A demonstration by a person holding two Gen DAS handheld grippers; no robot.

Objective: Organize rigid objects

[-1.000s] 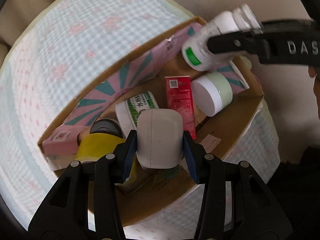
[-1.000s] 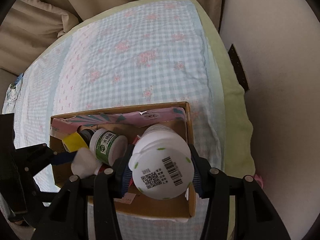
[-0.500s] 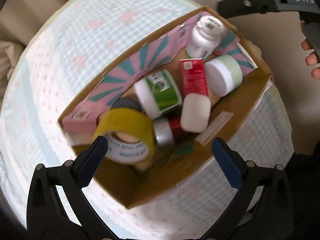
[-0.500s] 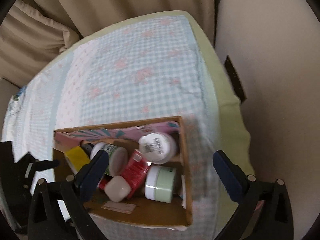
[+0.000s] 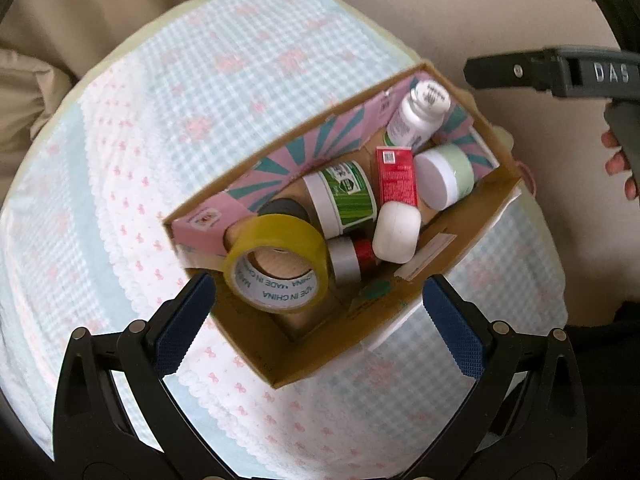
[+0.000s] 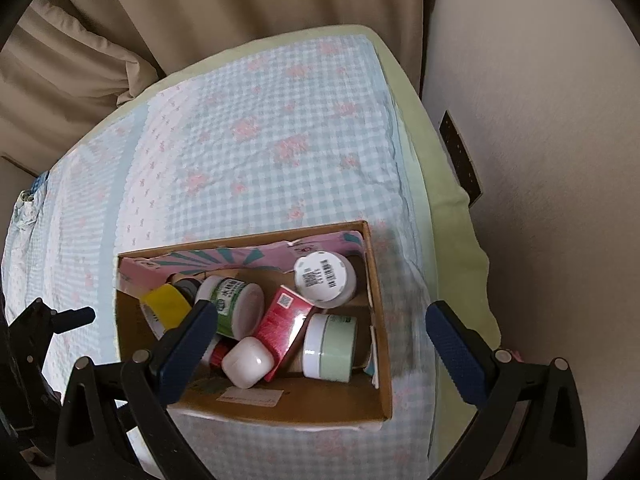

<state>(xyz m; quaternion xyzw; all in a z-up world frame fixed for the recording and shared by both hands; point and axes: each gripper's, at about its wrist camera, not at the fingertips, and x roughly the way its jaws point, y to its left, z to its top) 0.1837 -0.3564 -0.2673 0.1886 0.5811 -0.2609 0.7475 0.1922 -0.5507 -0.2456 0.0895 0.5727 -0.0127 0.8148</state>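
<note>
Beige curtains (image 6: 100, 40) hang behind a bed (image 6: 260, 140) spread with a blue-checked cover with pink flowers. Near its front corner sits an open cardboard box (image 5: 320, 360), holding all the small things. Inside lie a yellow tape roll (image 5: 276, 264), a green-labelled jar (image 5: 344, 200), a pale green jar (image 5: 444, 176), a white bottle (image 5: 420, 112), a red packet (image 5: 396, 176) and a white case (image 5: 396, 232) resting partly over that packet. Above the box, the left gripper (image 5: 316, 320) and right gripper (image 6: 320, 340) both stand wide apart, holding nothing.
</note>
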